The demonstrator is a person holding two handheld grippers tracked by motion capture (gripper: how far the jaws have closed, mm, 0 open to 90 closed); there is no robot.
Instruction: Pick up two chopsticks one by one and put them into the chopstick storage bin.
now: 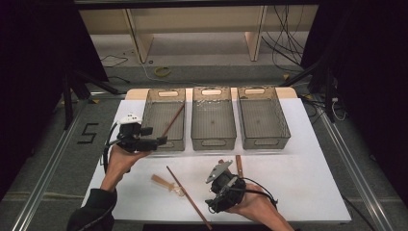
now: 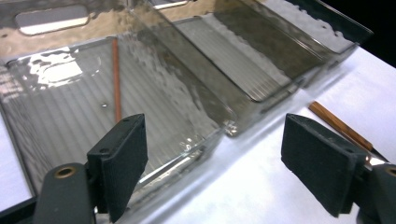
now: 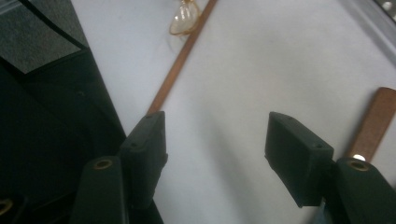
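Note:
Three clear grey bins stand in a row at the back of the white table (image 1: 298,183). A thin brown stick (image 1: 174,119) (image 2: 116,77) lies slanted inside the left bin (image 1: 166,90) (image 2: 51,126). My left gripper (image 1: 156,141) (image 2: 212,135) hovers at that bin's front rim, open with nothing between its pads. A long brown stick (image 1: 185,192) (image 3: 180,60) lies on the table beside a pale spoon-like piece (image 1: 166,184) (image 3: 184,18). My right gripper (image 1: 211,203) (image 3: 217,126) sits low near the front edge, open and empty. A flat brown stick (image 1: 238,165) (image 3: 373,121) lies just beside it.
The middle bin (image 1: 213,140) and the right bin (image 1: 263,140) hold nothing that I can see. The table's front edge drops off close to my right hand. Cables and a shelf frame lie on the floor beyond the table.

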